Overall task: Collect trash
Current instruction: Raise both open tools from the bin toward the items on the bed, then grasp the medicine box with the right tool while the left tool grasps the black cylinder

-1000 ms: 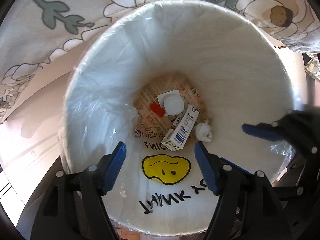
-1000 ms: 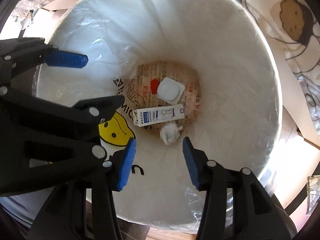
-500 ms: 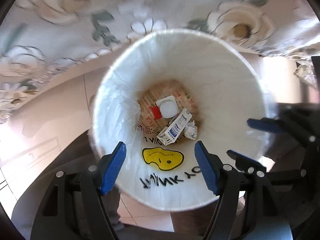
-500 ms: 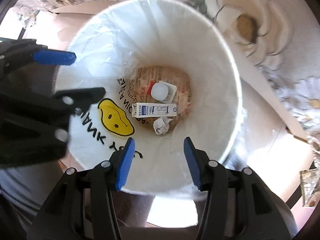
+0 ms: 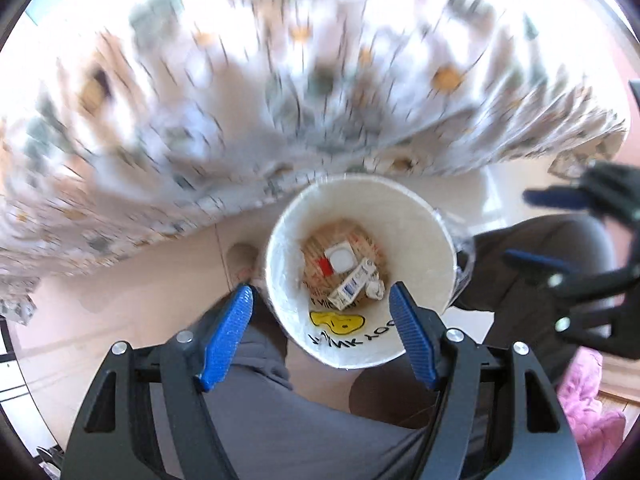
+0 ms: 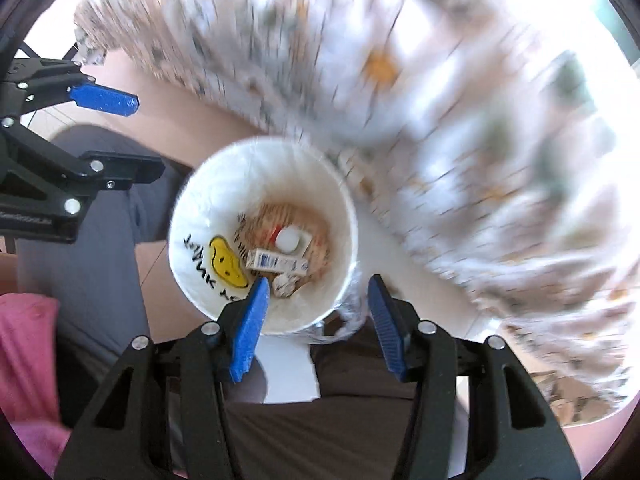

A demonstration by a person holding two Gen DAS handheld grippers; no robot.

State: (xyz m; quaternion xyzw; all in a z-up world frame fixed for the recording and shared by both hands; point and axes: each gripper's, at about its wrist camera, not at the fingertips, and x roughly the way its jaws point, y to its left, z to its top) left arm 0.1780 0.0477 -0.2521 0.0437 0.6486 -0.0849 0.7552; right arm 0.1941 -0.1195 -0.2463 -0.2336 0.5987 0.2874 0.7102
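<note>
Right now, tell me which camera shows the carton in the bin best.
The right wrist view: the carton lies side-on there, its whole printed face clear between the cup and the paper wad. In the left wrist view the carton is smaller and slanted, though still unblocked at the bottom of the bin.

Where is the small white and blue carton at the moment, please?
The carton lies at the bottom of the lined bin, between the square white tub and the crumpled tissue.
</note>
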